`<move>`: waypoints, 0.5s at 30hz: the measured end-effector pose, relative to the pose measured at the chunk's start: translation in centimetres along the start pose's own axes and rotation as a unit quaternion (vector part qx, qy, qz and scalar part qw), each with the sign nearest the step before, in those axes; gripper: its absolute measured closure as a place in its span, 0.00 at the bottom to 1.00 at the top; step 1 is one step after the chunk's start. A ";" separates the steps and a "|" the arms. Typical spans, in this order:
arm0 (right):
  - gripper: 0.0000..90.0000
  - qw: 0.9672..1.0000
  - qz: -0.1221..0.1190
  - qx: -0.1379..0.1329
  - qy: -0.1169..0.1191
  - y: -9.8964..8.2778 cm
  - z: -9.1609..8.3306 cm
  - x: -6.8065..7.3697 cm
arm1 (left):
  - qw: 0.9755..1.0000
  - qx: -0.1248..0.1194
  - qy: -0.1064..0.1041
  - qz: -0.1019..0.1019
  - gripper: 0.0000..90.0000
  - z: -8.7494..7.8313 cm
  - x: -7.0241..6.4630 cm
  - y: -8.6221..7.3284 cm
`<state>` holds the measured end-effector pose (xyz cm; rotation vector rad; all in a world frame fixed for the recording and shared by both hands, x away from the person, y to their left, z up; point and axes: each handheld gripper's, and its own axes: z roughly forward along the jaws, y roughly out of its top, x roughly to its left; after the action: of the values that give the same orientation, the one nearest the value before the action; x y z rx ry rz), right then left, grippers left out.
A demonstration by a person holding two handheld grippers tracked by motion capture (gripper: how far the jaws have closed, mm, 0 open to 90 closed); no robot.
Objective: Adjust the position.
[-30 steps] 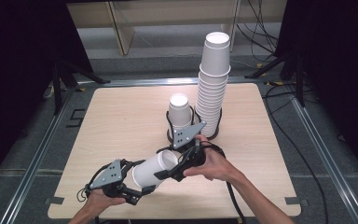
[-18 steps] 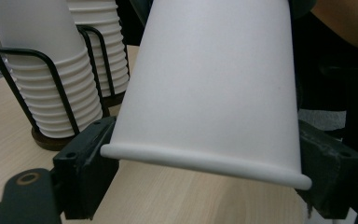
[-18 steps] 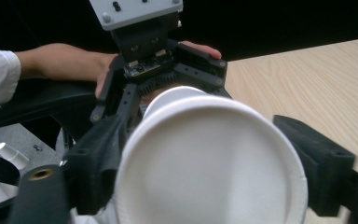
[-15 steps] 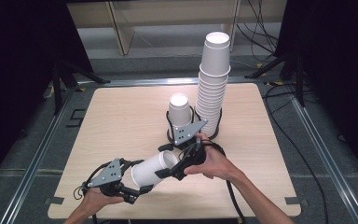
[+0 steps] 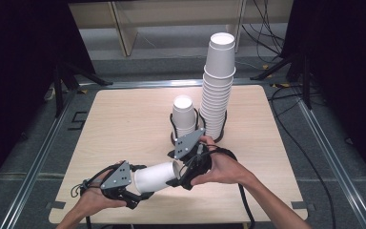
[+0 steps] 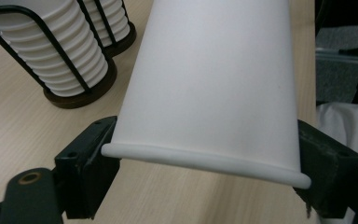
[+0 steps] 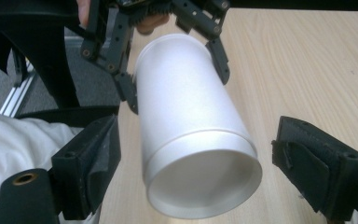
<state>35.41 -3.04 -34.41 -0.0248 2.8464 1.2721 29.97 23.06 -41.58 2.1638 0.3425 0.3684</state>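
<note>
We note the paper cup (image 5: 155,175) lying near-level above the worktop (image 5: 124,119), left hand-held gripper (image 5: 132,190) clamped across one end, its long axis pointing the other end between the parted jaws of the right hand-held gripper (image 5: 183,177).

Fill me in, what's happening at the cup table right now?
A person works two handheld grippers. The left gripper is clamped on a white paper cup lying sideways above the table; its jaws have just closed on it. The right gripper is open, jaws either side of the cup's open mouth, not pressing. Behind stand a short cup stack and a tall cup stack, each in a black wire holder.
</note>
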 end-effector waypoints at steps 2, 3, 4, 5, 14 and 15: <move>0.18 1.000 -0.003 0.014 0.001 0.2 0.2 0.2 | 1.000 0.015 -0.007 0.002 0.19 -0.1 0.1 0.3; 0.18 1.000 -0.007 0.019 -0.002 0.3 0.2 0.2 | 1.000 0.027 -0.009 0.009 0.19 -0.1 0.2 0.5; 0.18 1.000 -0.010 0.025 -0.002 0.4 0.3 0.2 | 0.999 0.040 -0.011 0.013 0.19 -0.3 0.3 0.7; 0.17 0.999 -0.013 0.030 -0.001 0.4 0.5 0.2 | 0.999 0.042 -0.014 0.009 0.19 -0.2 0.2 0.9; 0.18 0.997 -0.039 0.058 0.019 0.6 2.1 0.5 | 0.996 0.077 -0.026 0.028 0.19 -0.6 -0.1 2.4; 0.18 0.997 -0.050 0.061 0.014 0.7 2.2 0.5 | 0.996 0.083 -0.025 0.028 0.19 -0.6 0.0 2.5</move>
<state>34.92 -0.97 -35.39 -0.1821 2.8995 1.0866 29.96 22.11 -39.22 2.3455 0.2925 0.3267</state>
